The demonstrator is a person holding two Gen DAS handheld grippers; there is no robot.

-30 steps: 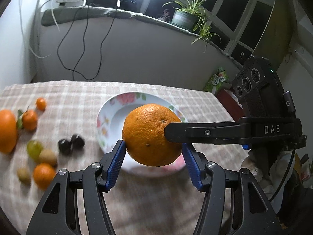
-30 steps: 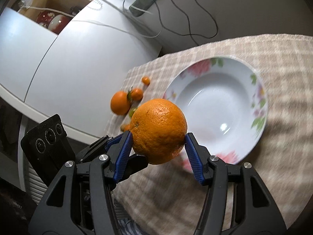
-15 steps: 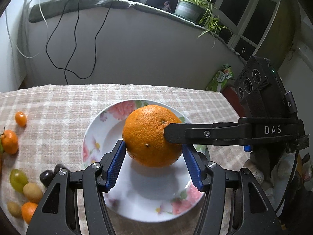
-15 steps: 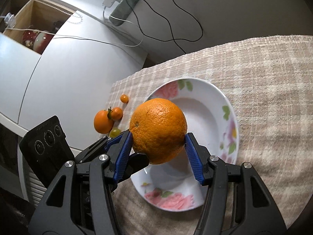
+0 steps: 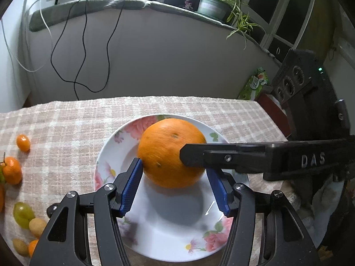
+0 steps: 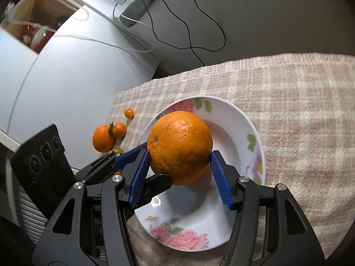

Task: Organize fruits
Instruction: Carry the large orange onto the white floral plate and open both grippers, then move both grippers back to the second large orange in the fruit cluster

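Left wrist view: the left gripper (image 5: 174,166) has the orange (image 5: 164,155) clamped between its blue pads (image 5: 131,186), one pad against each flank of the fruit. The orange hangs over the middle of a white flowered plate (image 5: 177,232), with its shadow on the plate floor below; whether it touches the plate cannot be told. A black finger of the right gripper (image 6: 179,154) reaches in from the right edge and lies across the near side of the same orange.

Seen from the right wrist, that gripper's two blue pads also sit against opposite sides of the orange. Its jaws have just been opening a little, with the fruit between them and the pads in contact. The left gripper's fingers come in from the lower left, one beside the orange and one under it.

The plate rests on a checked tablecloth (image 5: 66,128). Left of the plate, well apart from it, lie a small kumquat (image 5: 23,143), a mandarin (image 5: 12,170) with a stem, and a green grape (image 5: 23,214) among other small fruits.
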